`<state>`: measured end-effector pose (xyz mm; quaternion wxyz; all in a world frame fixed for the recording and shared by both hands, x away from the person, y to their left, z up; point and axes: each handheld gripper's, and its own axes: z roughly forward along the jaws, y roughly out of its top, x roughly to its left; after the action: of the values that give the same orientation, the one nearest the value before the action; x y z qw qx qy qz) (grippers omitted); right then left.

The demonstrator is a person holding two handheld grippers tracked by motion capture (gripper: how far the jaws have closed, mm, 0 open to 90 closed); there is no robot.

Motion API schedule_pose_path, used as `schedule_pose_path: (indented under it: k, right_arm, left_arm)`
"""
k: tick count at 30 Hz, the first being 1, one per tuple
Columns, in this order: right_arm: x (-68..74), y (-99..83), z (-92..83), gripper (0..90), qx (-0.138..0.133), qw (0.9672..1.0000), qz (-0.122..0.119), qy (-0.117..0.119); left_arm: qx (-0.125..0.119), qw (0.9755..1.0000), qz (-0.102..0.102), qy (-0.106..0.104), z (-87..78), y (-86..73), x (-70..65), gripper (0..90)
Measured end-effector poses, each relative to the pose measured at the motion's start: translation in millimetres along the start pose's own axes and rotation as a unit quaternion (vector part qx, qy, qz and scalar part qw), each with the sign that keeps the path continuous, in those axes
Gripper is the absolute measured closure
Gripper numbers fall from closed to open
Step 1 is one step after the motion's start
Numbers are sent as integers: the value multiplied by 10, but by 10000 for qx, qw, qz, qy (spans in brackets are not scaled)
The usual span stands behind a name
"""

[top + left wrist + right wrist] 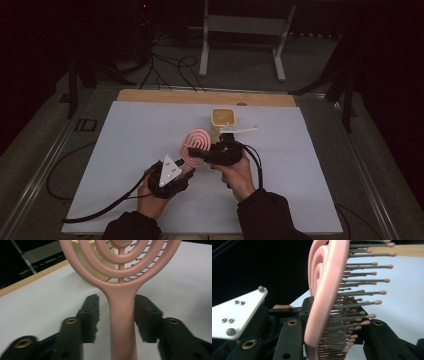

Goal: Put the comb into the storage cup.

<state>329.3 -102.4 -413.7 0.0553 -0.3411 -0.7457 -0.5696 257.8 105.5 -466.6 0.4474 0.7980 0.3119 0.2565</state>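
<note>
Gripping a pink ring-patterned hairbrush (324, 290) (grey pink-tipped bristles), right tongs (332, 322) clamp its head; left tongs (116, 315) stand open.

The hairbrush (121, 315) is soft pink, its head a pattern of concentric rings joined by a central spine, with thin grey bristles (352, 293) ending in pale pink tips. Behind it stands a cream-yellow container (223, 119) with tan contents. The surface (135, 135) is a plain pale grey-white sheet, edged at the far side by a light wood strip (200, 97). Both tools are black, the left tool (116, 315) showing brass-coloured rivets, and it carries a white three-cornered plate (169, 169) with small silver screws.
</note>
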Motion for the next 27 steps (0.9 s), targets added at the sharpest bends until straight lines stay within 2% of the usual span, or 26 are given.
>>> schedule_pose_path:
  k: [1, 4, 5, 8, 11, 13, 16, 22, 27]
  right_arm:
    - [-1, 1, 0, 637, -18, 10000, 5, -4]
    - [-1, 5, 0, 638, -43, 10000, 13, -5]
    - [-2, 8, -2, 638, -65, 10000, 0, -17]
    - [-11, 16, -19, 638, -103, 9999, 0, -43]
    - [-28, 19, -34, 637, -123, 9999, -3, -48]
    - [-40, 17, -44, 638, -129, 9999, 9, -63]
    - [-57, 11, -65, 637, -141, 9999, 15, -97]
    - [-83, 12, -101, 637, -195, 9997, 63, -123]
    - [-80, 8, -82, 637, -167, 9998, 37, -130]
  left_arm:
    - [-49, 10000, -20, 19, -3, -1, -6, 481]
    - [-110, 9999, -75, 48, -10, -5, -11, 306]
    - [-138, 9998, -99, 135, -18, -12, -10, 306]
    - [-133, 9995, -230, 157, -35, -30, 3, 156]
    - [-32, 9992, -401, 64, -52, -67, 39, 80]
    - [75, 9992, -391, 46, -72, -95, 69, 0]
    - [-56, 9989, -467, 64, -153, -136, 118, 0]
    - [-164, 9975, -617, 305, -350, -263, 270, 0]
    - [-230, 9941, -973, 421, -491, -432, 402, 0]
